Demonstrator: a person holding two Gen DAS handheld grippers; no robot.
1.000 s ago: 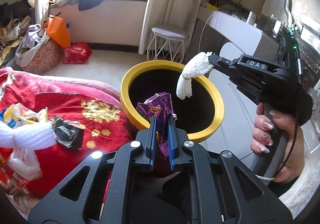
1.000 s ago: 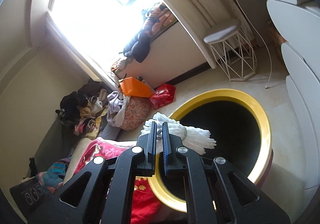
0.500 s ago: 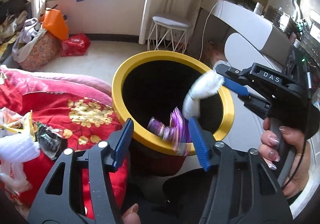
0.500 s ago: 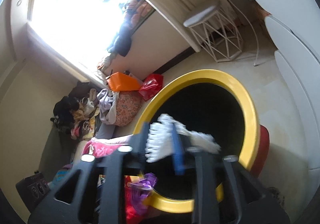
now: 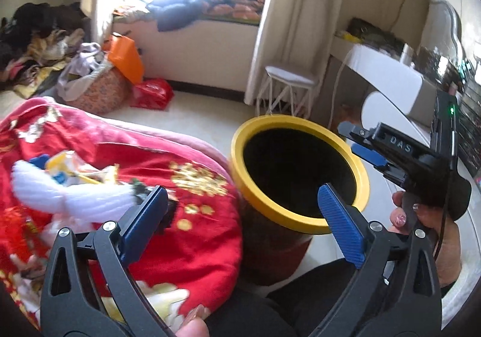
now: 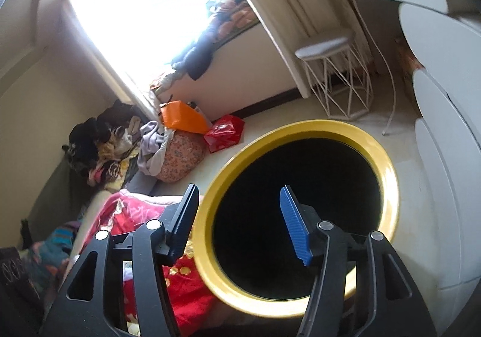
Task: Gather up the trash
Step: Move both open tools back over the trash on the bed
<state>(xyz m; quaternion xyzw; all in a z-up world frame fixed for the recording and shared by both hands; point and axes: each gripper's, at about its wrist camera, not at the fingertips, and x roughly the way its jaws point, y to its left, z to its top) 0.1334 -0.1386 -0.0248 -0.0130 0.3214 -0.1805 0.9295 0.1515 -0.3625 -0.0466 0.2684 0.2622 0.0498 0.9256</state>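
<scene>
red blanket (image 5: 195,234) with wrappers (image 5: 75,168) touches yellow-rimmed bin (image 5: 300,123); stool (image 5: 290,78) behind.

**Both claws let go over the bin**

The left gripper (image 5: 240,216), clamped a second ago on a purple snack wrapper, now has its jaws opening wide with nothing between them. The right gripper (image 6: 237,216), earlier pinching a white foam net, is likewise opening and empty. Both items are gone from view; ahead of each claw lies only the dark mouth of the yellow-rimmed trash bin (image 5: 362,186).
</scene>
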